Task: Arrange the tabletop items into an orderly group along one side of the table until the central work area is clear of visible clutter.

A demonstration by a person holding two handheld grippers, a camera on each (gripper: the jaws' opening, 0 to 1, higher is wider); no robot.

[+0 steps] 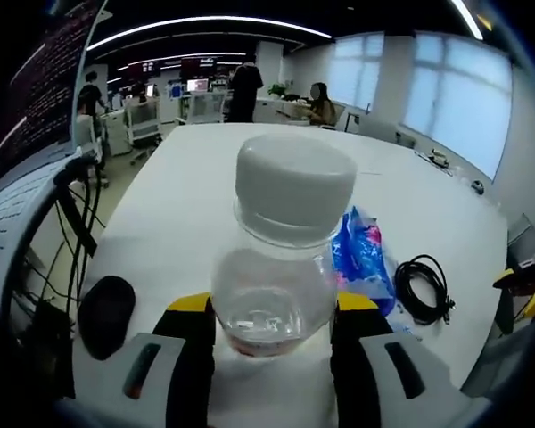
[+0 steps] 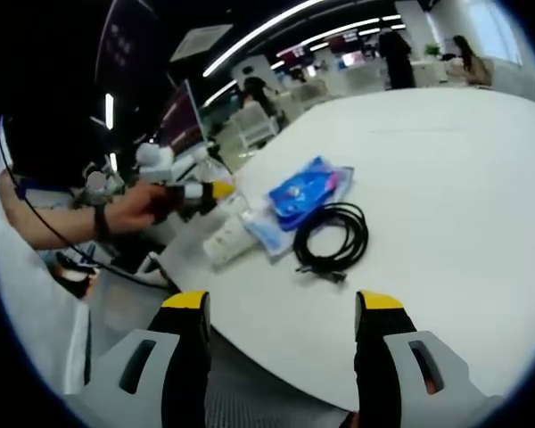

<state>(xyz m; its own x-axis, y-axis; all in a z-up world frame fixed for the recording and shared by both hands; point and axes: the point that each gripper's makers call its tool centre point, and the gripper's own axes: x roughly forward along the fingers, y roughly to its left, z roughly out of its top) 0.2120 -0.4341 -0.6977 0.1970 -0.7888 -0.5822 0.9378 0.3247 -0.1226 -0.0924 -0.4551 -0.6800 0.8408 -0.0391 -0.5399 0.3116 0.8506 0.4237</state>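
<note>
The left gripper (image 1: 272, 334) clamped a bottle (image 1: 281, 254) near the white table's (image 2: 446, 205) edge. The right gripper (image 2: 283, 330) hung with jaws apart past that edge, wide bare tabletop beyond the black cable (image 2: 334, 236) and blue packet (image 2: 308, 192).

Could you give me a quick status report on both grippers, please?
Left gripper shut on clear bottle. Right gripper open, off table edge. Blue packet and black cable beside bottle.

left gripper (image 1: 272, 334): fingers clamped on something | right gripper (image 2: 283, 334): fingers spread, nothing between
</note>
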